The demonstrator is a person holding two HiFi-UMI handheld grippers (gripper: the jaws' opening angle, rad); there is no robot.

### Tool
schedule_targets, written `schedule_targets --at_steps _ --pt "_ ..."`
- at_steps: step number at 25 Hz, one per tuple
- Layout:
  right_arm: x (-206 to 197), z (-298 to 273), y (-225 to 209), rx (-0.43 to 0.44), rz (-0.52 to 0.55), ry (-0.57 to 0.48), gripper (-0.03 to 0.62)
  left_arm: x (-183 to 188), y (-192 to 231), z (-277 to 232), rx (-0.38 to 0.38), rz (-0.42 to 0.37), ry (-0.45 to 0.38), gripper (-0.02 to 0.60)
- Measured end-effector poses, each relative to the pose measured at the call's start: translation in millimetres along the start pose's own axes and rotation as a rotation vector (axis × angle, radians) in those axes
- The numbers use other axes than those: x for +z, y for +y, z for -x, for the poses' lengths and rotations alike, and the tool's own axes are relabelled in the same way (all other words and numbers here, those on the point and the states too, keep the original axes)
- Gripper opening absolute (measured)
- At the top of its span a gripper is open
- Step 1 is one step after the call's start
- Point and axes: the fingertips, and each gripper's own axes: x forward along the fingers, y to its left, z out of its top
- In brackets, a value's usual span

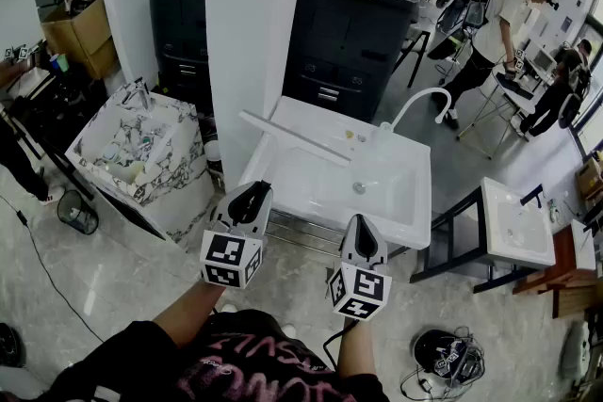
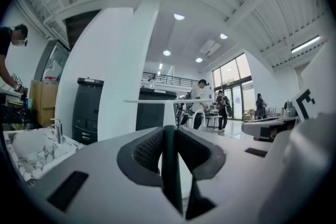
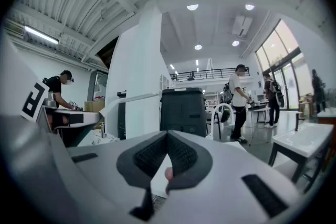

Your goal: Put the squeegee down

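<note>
Squeegee point(image 1: 294, 139) is clamped by L tongs point(image 1: 255, 189) — blade crosswise, just ahead, over near-left rim of sink point(image 1: 407, 176); R tongs point(image 1: 360, 223) are clenched empty, alongside.

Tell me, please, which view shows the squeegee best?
Left gripper view: the squeegee handle stands clamped in the tongs, its white blade crosswise above. Head view shows only the blade; right gripper view, a slanted piece of it.

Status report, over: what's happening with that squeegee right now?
Left gripper shut on squeegee handle, blade held over white sink. Right gripper fingers together, empty. Nothing seen blocking the way down.
</note>
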Motion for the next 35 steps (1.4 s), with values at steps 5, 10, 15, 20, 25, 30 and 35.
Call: schedule_targets --at_steps 5,10,15,20,25,30,35 --pt "0 0 0 0.002 -0.009 -0.007 0.02 -1 2 0 0.018 -0.017 0.006 0.086" --pt "0 2 -2 0.001 -0.006 -0.006 0.02 0 1 0 0.023 -0.009 0.0 0.086" --pt "1 5 -2 -0.007 0.0 -0.018 0.02 1 -3 2 0.02 -0.018 -0.001 0.086" --pt "2 10 1 -0.002 0.074 -0.023 0.02 -2 -13 3 0.022 -0.024 0.005 0.086" --pt "0 14 -7 0.025 0.031 -0.029 0.02 0 -30 -1 0.021 -0.034 0.001 0.086" --pt "-7 23 -35 0.024 -0.022 -0.04 0.02 0 -52 -4 0.031 -0.047 -0.003 0.086" --pt "-16 32 -58 0.034 -0.028 -0.034 0.02 -3 -72 -6 0.056 -0.046 -0.013 0.086"
